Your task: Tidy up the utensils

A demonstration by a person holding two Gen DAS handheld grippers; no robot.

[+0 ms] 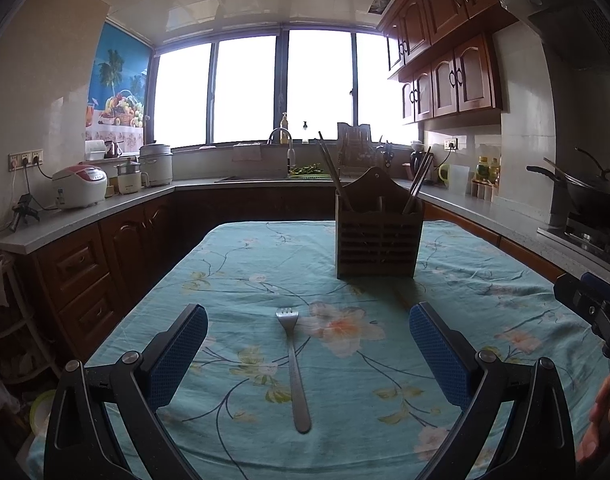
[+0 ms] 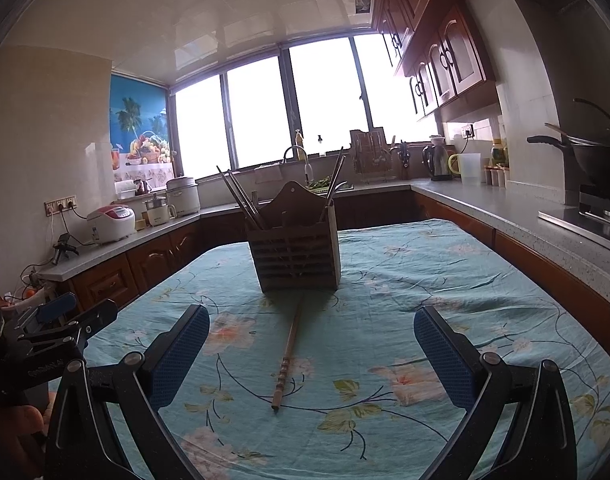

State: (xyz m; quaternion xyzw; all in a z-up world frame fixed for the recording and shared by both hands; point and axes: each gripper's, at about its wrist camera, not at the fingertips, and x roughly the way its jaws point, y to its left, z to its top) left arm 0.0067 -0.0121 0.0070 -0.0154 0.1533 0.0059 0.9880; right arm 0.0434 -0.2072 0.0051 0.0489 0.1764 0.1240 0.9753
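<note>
One fork [image 1: 293, 368], one loose chopstick [image 2: 288, 354]

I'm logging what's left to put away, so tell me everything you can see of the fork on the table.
The fork is plain, dull grey metal, one piece, with short tines and a long, slim handle that widens to a rounded end. It lies flat on the floral cloth, tines pointing away toward the holder, handle toward the camera. It sits between the open fingers of the left tool, touching neither; only the cloth touches it. It looks clean and unbent.
</note>
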